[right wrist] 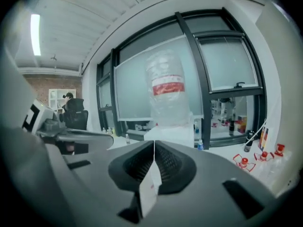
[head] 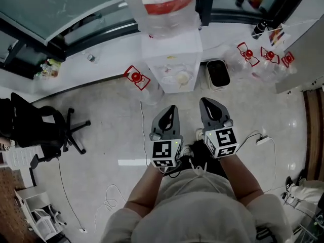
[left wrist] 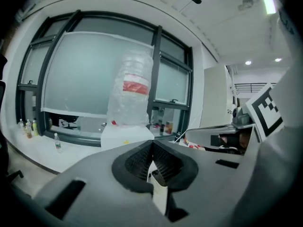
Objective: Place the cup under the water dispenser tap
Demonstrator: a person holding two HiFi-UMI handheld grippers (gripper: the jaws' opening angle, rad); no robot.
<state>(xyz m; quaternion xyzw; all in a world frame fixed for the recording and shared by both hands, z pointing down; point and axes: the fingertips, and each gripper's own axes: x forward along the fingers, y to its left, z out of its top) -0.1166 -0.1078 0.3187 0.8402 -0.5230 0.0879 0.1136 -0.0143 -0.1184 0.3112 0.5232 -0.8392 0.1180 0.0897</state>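
The white water dispenser (head: 172, 59) stands ahead on the floor by the window, with a big clear bottle (head: 162, 9) upside down on top. A small cream round thing (head: 182, 78) sits in its tap recess. My left gripper (head: 172, 108) and right gripper (head: 206, 101) are held side by side, pointing at the dispenser from a short way back. The right gripper (right wrist: 154, 148) is shut on a flat white paper piece (right wrist: 150, 190) with red print, which hangs below the jaws. The left gripper (left wrist: 151, 148) is shut; a pale strip (left wrist: 159, 190) shows below its jaws, and I cannot tell what it is.
A black bin (head: 217, 74) stands right of the dispenser. Empty jugs with red caps lie at its left (head: 135, 77) and far right (head: 263, 57). A black office chair (head: 35, 128) is at the left. Cables (head: 109, 196) and a power strip (head: 263, 139) lie on the floor.
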